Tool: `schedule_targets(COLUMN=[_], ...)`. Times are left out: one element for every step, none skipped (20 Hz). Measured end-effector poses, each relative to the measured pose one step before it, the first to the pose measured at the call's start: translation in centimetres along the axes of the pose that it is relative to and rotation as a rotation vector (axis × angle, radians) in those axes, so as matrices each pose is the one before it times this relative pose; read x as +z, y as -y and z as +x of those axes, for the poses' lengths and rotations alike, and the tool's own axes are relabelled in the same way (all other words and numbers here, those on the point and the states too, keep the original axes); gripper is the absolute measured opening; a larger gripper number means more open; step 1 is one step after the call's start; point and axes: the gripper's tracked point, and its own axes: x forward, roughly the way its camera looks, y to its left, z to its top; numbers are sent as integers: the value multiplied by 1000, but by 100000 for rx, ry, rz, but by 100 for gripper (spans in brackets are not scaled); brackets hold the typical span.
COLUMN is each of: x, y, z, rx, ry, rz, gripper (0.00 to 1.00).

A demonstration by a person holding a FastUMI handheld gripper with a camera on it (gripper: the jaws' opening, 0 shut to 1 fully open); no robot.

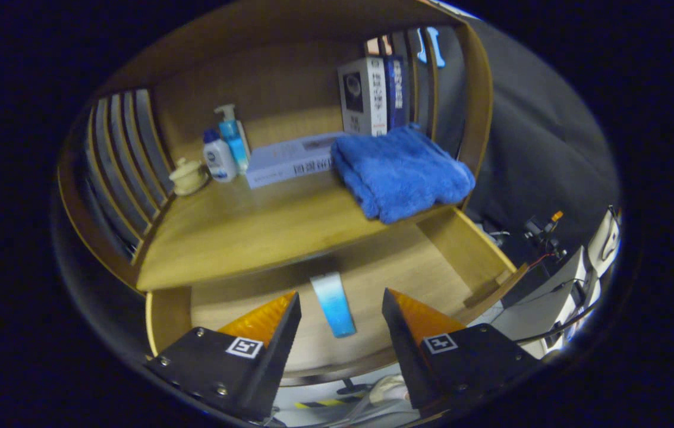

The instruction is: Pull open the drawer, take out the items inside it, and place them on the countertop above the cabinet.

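Gripper (341, 297) fingers spread above open drawer (468, 249), blue tube (333, 303) between them, untouched

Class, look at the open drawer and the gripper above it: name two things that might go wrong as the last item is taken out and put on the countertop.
1. The blue tube lies flat on the drawer floor between the open gripper fingers; a flat, slim thing may slip from the grasp.
2. The folded blue towel overhangs the countertop edge above the drawer; lifting the tube could snag it and drag it down.
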Motion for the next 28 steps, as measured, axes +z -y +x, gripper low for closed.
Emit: schedule_targets(x=[-1124,-724,-673,-349,-246,-321,99,-334,105,-152,-317,-214,-118,-186,-308,-234,173,456,38,185,0,261,66,-4,-54,-154,-159,121], y=[77,-132,-426,-446,-301,-359,927,-222,-272,-562,-402,-326,-146,-126,131,236,26,-165,128,-133,75,-110,290,160,163,251,213,346], z=[1158,958,1299,794,541,529,1167,25,256,481,739,681,586,553,589,-302,48,36,424,-110,442,-466,279,-17,-152,-91,-370,-402], rx=[-937,302,373,1064,359,74,-4601,-48,-314,1370,1618,983,189,19,-1270,-909,-234,679,346,1353,-452,-25,-942,-844,-1210,-1166,-943,-1200], ry=[-5696,-3331,-2374,-2149,-2634,-3013,-912,-2890,-2104,-2340,-1877,-1155,-975,-998,-2025,-725,12,1654,1245,435,194,302,1444,472,830,-79,-233,550], rz=[-3326,-2865,-1372,-308,905,1591,-3265,-2384,-1282,-719,-1098,-1144,-1241,-1196,-1574,-806,430,805,674,-224,1128,1193,446,55,107,-501,-970,-858], gripper=[83,83,83,83,83,83,83,80,78,75,75,75,75,75,74,72,70,68,62,56,50,44,39,39,39,39,39,39])
